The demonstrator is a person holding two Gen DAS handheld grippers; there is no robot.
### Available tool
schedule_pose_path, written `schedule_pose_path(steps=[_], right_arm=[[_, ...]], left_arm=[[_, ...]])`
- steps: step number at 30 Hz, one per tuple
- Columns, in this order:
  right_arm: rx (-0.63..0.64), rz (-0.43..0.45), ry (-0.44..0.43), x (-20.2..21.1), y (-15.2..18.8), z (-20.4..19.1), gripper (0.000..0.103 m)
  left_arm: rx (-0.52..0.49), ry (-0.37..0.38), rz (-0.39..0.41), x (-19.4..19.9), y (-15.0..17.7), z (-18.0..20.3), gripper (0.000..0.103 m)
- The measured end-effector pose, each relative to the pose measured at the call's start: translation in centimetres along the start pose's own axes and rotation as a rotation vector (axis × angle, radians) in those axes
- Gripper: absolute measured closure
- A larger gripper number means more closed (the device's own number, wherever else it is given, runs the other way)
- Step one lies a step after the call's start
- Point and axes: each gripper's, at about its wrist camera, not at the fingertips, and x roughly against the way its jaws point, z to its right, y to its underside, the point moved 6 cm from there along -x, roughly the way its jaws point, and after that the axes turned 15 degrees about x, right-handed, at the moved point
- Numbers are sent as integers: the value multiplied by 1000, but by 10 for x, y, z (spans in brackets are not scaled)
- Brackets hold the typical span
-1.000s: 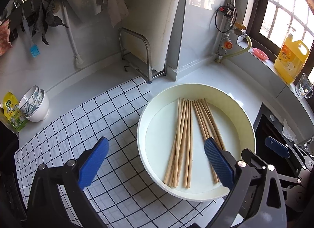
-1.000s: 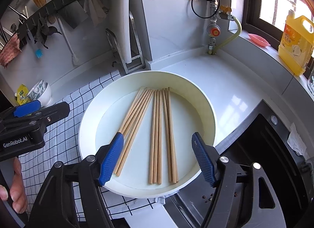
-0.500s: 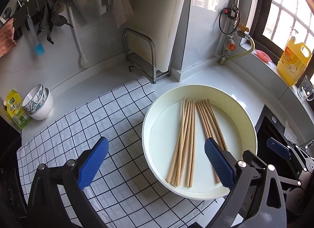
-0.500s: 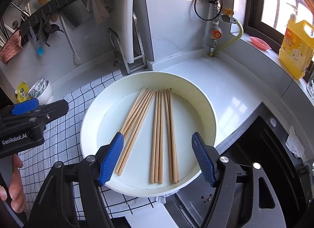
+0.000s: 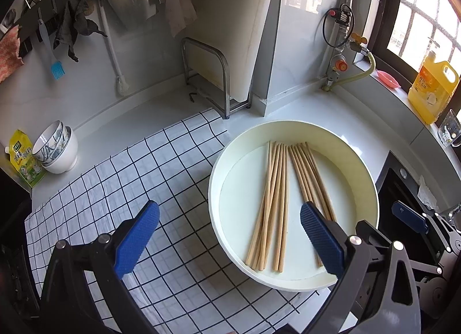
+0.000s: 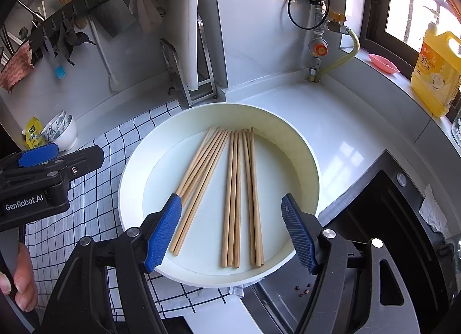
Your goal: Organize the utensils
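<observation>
Several wooden chopsticks (image 5: 276,198) (image 6: 236,195) lie in two loose bundles inside a round cream tray (image 5: 291,126) (image 6: 219,109) on the counter. My left gripper (image 5: 230,236) hangs open above the tray's left rim and the checked cloth, holding nothing. My right gripper (image 6: 232,227) stands open over the near ends of the chopsticks, with nothing between its blue pads (image 6: 164,233). In the right wrist view the left gripper's body (image 6: 43,178) shows at the left with a hand (image 6: 20,276) below it. The left wrist view catches a blue pad of the right gripper (image 5: 409,216) at the right.
A checked cloth (image 5: 121,190) covers the counter left of the tray. Stacked bowls (image 5: 57,146) and a yellow packet (image 5: 23,158) sit far left. A metal rack with a white board (image 5: 219,75) stands behind. A black sink (image 6: 389,233) lies right; a yellow jug (image 6: 435,72) is on the sill.
The left wrist view has shifted slightly, so the tray sits a little further right and lower. Both grippers stay open and the chopsticks have not moved.
</observation>
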Motion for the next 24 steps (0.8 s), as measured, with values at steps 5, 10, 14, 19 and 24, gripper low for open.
schedule_pose_path(steps=[5,10,14,19,24], right_arm=[[5,1,-2,-1,-1,-1,34],[5,1,-1,0,-1,-2,34],[3,0,0,0,0,-2,34],[18,0,-7,-1,-3,-4,34],[24,1,-12,-1,-5,-4,34]], left_arm=[[8,1,-16,-3,1,0,6],[14,-4,-22,-4,1,-1,6],[17,-4,-23,-4,1,-1,6],[17,0,-20,-3,2,-2,6],[21,6,-13,-2,2,-3,6]])
